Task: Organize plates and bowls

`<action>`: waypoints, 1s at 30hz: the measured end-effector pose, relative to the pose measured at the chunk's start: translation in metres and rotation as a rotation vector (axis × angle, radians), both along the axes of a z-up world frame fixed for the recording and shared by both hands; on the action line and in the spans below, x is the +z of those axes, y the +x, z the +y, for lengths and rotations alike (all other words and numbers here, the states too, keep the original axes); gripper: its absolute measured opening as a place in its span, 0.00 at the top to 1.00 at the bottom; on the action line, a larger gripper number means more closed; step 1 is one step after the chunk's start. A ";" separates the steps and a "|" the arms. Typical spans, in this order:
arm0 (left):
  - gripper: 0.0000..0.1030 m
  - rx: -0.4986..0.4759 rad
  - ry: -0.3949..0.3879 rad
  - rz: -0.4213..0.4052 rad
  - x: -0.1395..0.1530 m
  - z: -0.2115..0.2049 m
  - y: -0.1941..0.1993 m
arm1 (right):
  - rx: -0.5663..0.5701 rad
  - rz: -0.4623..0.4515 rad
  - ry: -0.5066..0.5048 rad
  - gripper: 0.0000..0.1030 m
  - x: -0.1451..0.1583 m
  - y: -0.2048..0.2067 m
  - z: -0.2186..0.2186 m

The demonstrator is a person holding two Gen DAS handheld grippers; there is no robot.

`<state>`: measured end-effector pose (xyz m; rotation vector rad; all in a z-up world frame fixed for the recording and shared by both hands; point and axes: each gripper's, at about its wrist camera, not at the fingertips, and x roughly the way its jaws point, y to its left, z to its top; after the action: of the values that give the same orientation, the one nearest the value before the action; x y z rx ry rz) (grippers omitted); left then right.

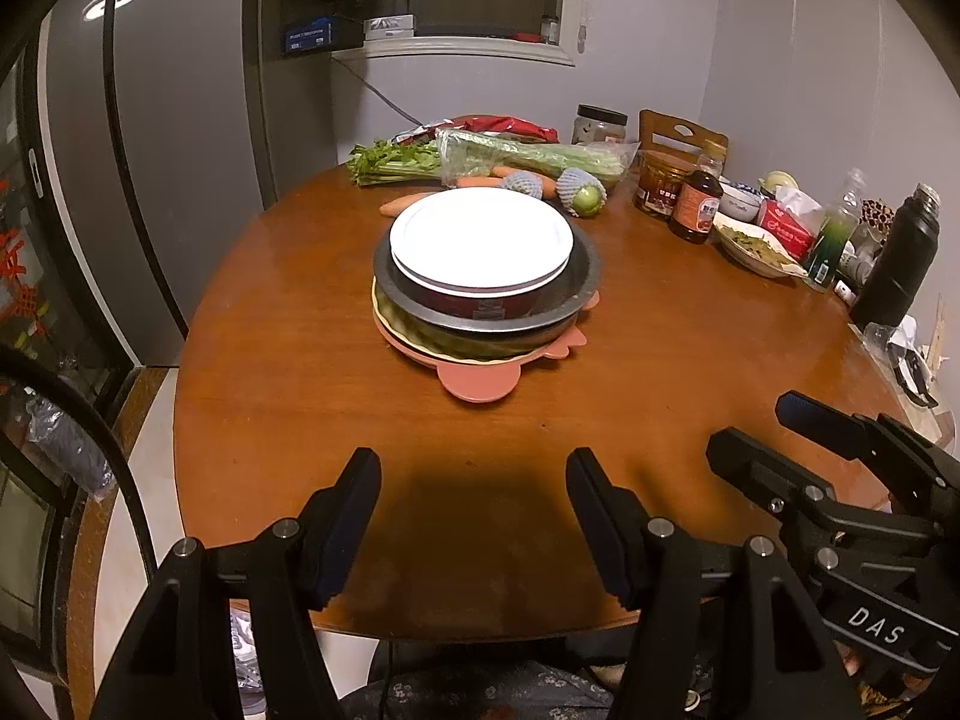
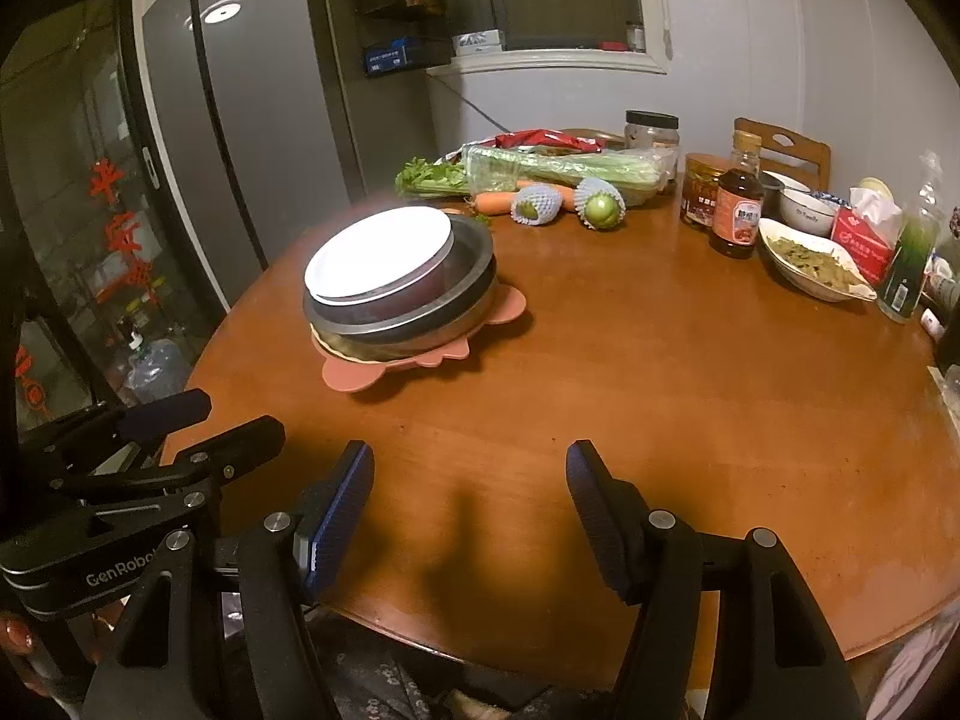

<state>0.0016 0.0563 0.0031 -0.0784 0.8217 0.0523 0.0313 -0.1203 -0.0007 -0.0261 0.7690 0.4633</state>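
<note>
Left wrist view
Left claw [image 1: 474,516]: seen at the bottom edge, its two black fingers spread apart with nothing between them, held over the near part of the round brown wooden surface [image 1: 660,360].
Right claw [image 1: 750,432]: seen at the lower right, black with a blue pad, fingers apart and empty.
Stack: set near the middle of the surface, well apart from both claws. A round white plate [image 1: 480,237] lies on top of a dark red bowl [image 1: 474,300], which sits inside a grey metal basin [image 1: 576,288]; under these a flat pink plate with rounded tabs [image 1: 477,387] touches the wood.
Behind the stack: green celery in a clear bag [image 1: 528,153] and orange carrots [image 1: 408,202] are laid near the far edge.
Right side: a brown sauce bottle [image 1: 696,204] and a black flask [image 1: 897,258] stand upright.

Right wrist view
Right claw [image 2: 471,516]: fingers with blue ribbed pads stand apart, nothing between them, over the bare near surface [image 2: 660,390].
Left claw [image 2: 210,420]: seen at the left edge, fingers apart and empty.
Stack: seen to the upper left, the white plate [image 2: 378,255] tilted slightly on the red bowl inside the metal basin [image 2: 474,264], all resting on the pink plate [image 2: 354,378].
Right side: a white dish of green food [image 2: 810,264] is set near the sauce bottle [image 2: 738,210].
</note>
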 end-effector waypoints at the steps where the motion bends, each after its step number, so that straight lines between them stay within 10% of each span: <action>1: 0.38 0.000 0.001 0.000 0.000 -0.001 0.000 | 0.000 0.001 0.001 0.34 0.000 0.000 0.000; 30: 0.38 -0.001 0.007 0.018 -0.007 0.001 0.002 | 0.004 0.017 -0.003 0.34 -0.004 -0.002 0.000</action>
<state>0.0037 0.0569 -0.0041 -0.0710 0.8391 0.0551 0.0293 -0.1202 -0.0046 -0.0259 0.7868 0.4664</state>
